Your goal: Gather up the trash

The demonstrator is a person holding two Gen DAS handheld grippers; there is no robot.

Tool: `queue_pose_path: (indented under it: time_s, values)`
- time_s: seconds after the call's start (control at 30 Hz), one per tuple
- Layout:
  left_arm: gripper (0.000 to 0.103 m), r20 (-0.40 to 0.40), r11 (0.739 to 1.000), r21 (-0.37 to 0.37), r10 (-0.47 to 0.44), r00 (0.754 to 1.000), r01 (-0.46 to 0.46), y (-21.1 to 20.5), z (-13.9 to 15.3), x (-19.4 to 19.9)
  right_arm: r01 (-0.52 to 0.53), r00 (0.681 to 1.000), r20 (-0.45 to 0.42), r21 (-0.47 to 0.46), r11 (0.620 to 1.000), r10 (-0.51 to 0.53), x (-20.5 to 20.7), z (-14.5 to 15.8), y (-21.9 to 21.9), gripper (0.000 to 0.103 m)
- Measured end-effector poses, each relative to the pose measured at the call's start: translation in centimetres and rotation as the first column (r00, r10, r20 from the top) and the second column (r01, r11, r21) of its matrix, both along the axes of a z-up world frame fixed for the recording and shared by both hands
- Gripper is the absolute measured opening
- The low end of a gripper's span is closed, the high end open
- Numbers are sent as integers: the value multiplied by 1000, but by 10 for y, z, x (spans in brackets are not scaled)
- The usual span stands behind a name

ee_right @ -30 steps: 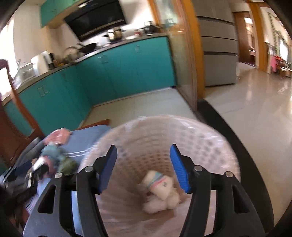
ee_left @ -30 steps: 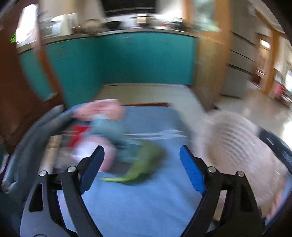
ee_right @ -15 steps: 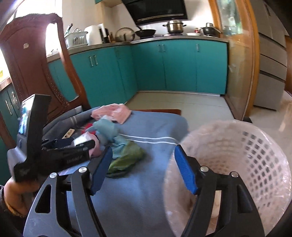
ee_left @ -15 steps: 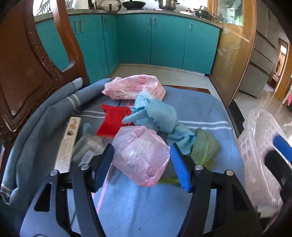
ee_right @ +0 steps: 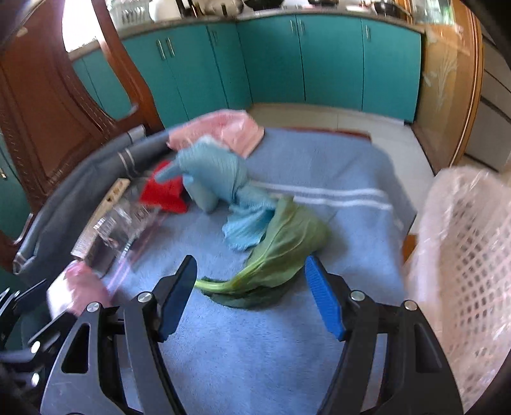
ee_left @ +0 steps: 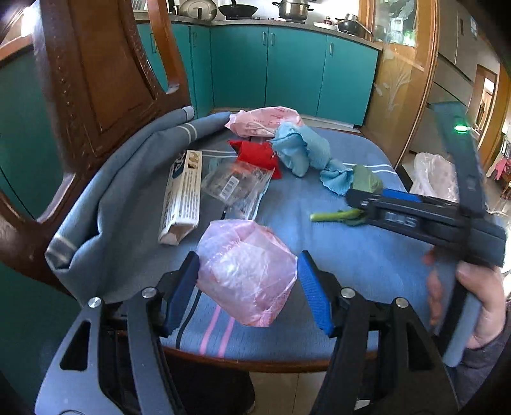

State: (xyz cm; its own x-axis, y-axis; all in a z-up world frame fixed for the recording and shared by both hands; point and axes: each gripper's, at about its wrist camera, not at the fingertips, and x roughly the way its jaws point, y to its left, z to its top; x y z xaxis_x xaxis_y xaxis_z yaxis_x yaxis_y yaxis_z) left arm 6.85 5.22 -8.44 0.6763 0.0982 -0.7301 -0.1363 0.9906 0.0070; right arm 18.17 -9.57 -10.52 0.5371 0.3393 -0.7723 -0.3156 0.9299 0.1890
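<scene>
A home kitchen: teal cabinets run along the far wall under a counter where pots and a wok stand. In front of the cabinets stands a table draped in a blue towel, with a carved wooden chair at its left. Right of the cabinets, a wood-framed glass door opens onto a tiled hall.

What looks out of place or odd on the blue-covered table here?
A limp green vegetable leaf lies directly on the blue towel table cover among wrappers, its tip against a crumpled light-blue cloth. The cover's left edge is bunched up against the wooden chair.
</scene>
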Motion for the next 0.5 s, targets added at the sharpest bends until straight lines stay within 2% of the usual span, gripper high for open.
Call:
queue_pose_path:
  time_s: [0.1, 0.2, 0.23, 0.3, 0.37, 0.4, 0.47, 0.5]
  values:
    - [65, 2, 1000, -1, -3, 1000, 3, 0, 0, -3, 56, 998, -1, -36, 998, -56, 6, -8, 5, 69]
    - [65, 2, 1000, -1, -1, 1000, 1, 1, -2, -3, 59, 998, 14, -60, 996, -58, 6, -11, 8, 68]
    - [65, 2, 1000, -2, -1, 1000, 1, 1, -2, -3, 47, 999, 20, -63, 997, -46, 4, -12, 10, 63]
    - [65, 3, 1000, -2, -1, 1000, 1, 1, -2, -5, 42, 999, 32, -76, 996, -40, 2, -11, 12, 43]
    - [65, 4, 1000, -2, -1, 1000, 1, 1, -3, -5, 39, 999, 36, -45, 998, -37, 0, -9, 8, 40]
    - [65, 4, 1000, -2, 0, 1000, 0, 1, -3, -5, 40, 999, 36, -26, 999, -39, -1, -6, 5, 31]
    - [65, 5, 1000, -1, 0, 1000, 0, 0, -3, -5, 35, 999, 38, 3, 999, -36, -4, -1, -1, 20]
    - [65, 5, 1000, 1, -1, 1000, 1, 0, -2, -6, 32, 998, 47, 24, 999, -33, -7, 3, -6, 20]
